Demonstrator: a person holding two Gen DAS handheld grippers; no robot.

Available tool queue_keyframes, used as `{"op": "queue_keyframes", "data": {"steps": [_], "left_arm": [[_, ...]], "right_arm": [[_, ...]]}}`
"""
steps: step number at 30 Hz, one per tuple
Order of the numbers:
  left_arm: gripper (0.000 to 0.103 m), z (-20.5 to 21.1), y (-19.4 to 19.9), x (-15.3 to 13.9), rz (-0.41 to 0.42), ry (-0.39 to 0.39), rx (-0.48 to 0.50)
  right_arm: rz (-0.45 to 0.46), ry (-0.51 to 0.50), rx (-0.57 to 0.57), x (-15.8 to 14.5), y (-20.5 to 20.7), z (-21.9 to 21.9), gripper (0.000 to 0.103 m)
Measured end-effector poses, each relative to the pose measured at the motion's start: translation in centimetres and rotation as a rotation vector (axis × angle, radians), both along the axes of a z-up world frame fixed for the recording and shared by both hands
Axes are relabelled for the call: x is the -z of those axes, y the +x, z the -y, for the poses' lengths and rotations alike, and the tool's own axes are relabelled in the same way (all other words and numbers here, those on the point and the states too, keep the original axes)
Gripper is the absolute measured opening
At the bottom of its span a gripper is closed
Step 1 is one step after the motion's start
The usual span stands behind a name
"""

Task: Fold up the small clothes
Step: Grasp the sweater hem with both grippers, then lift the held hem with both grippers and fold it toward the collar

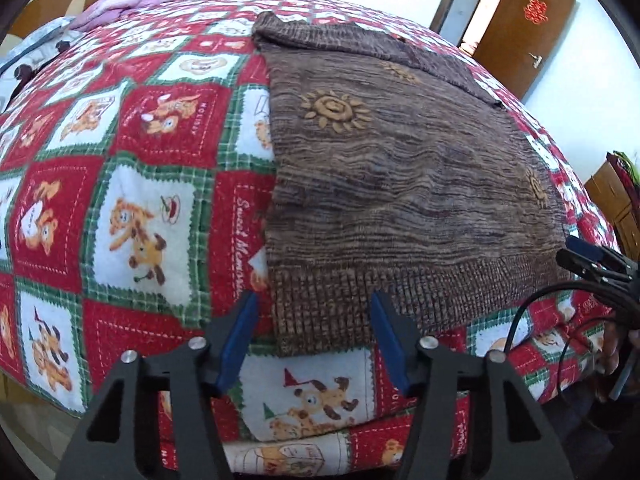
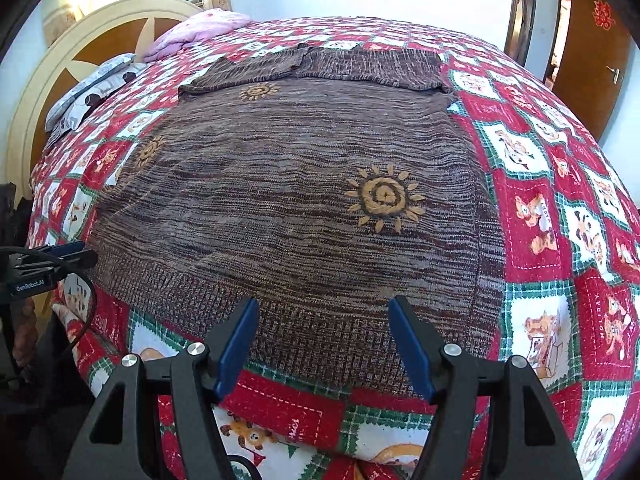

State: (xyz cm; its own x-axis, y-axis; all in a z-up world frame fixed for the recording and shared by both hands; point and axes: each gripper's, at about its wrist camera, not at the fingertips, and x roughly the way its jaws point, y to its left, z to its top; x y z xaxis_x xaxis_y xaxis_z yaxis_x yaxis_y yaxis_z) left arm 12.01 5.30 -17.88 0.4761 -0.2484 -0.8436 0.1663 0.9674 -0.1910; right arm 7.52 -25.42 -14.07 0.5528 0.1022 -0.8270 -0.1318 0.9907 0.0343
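- I see the brown sweater [image 2: 288, 216] spread flat on the bed's red patchwork quilt [image 2: 560, 240], ribbed hem toward me, both sleeves folded across the top.
- My left gripper [image 1: 314, 304] hangs at the hem's left corner, jaws wide apart, holding nothing.
- My right gripper [image 2: 324, 312] sits over the hem near the sweater's right side, jaws spread wide, nothing between them.
- A pink pillow [image 2: 200, 28] lies by the headboard [image 2: 80, 40]; whether either gripper's fingertips touch the knit, I can't tell.
- A brown door [image 1: 524, 24] stands open beyond the bed.
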Motion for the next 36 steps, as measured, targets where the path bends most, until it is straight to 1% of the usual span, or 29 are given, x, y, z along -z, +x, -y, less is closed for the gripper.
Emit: {"op": "queue_keyframes", "data": {"steps": [1,3,4,5,7,9,12,16,18,21,26,29,30,31,32,33,34,35,36], "left_arm": [[0.057,0.2,-0.1,0.1,0.012,0.01,-0.002],[0.045,0.5,-0.5,0.2,0.022,0.009,0.011],[0.027,0.9,-0.7,0.0,0.031,0.003,0.027],[0.011,1.1,-0.8,-0.1,0.038,0.002,0.045],[0.009,2.0,-1.3,-0.6,0.078,0.06,0.07],[0.009,2.0,-1.9,-1.0,0.101,0.087,0.078],[0.009,1.3,-2.4,-2.1,0.112,0.056,0.077],[0.008,0.9,-2.4,-2.8,0.133,0.033,0.078],[0.008,1.2,-2.2,-2.4,0.131,0.038,0.084],[0.008,1.3,-2.1,-1.6,0.107,0.053,0.083],[0.008,1.0,-1.8,-1.2,0.095,0.053,0.074],[0.008,1.3,-1.9,-0.9,0.09,0.06,0.078],[0.008,1.3,-1.8,-0.7,0.086,0.062,0.08],[0.008,1.4,-1.7,-0.6,0.084,0.063,0.081],[0.008,1.4,-1.7,-0.6,0.083,0.064,0.081],[0.008,1.4,-1.7,-0.6,0.082,0.061,0.08],[0.008,1.3,-1.6,-0.6,0.081,0.056,0.078],[0.008,1.2,-1.7,-0.7,0.083,0.053,0.077],[0.008,1.2,-1.7,-0.8,0.087,0.051,0.076]], "right_arm": [[0.002,-0.002,0.003,0.1,0.0,0.1,0.068],[0.0,-0.003,0.012,0.1,0.0,0.3,0.068],[-0.002,-0.002,0.016,0.1,0.0,0.4,0.068],[-0.004,-0.008,0.02,0.1,-0.1,0.5,0.068],[-0.009,-0.033,0.047,-0.1,-0.3,1.3,0.068],[-0.017,-0.03,0.08,-0.3,-0.6,2.4,0.068],[-0.031,-0.007,0.153,-0.4,-1.7,5.2,0.068],[-0.06,0.025,0.187,0.1,-2.6,7.0,0.068],[-0.066,0.025,0.191,0.3,-2.6,7.1,0.068],[-0.067,0.031,0.206,0.4,-2.5,7.4,0.068],[-0.101,0.064,0.235,1.3,-1.6,7.8,0.068],[-0.136,0.044,0.239,2.0,-0.8,7.5,0.067],[-0.135,0.034,0.241,2.0,-0.7,7.4,0.062],[-0.132,0.018,0.239,1.8,-0.8,7.3,0.051],[-0.134,0.016,0.231,1.8,-0.9,7.2,0.045],[-0.137,0.021,0.222,1.8,-1.0,7.2,0.036],[-0.139,0.039,0.209,1.7,-1.2,7.3,0.026],[-0.143,0.058,0.202,1.7,-1.4,7.4,0.021],[-0.145,0.084,0.197,1.7,-1.7,7.8,0.012]]}}
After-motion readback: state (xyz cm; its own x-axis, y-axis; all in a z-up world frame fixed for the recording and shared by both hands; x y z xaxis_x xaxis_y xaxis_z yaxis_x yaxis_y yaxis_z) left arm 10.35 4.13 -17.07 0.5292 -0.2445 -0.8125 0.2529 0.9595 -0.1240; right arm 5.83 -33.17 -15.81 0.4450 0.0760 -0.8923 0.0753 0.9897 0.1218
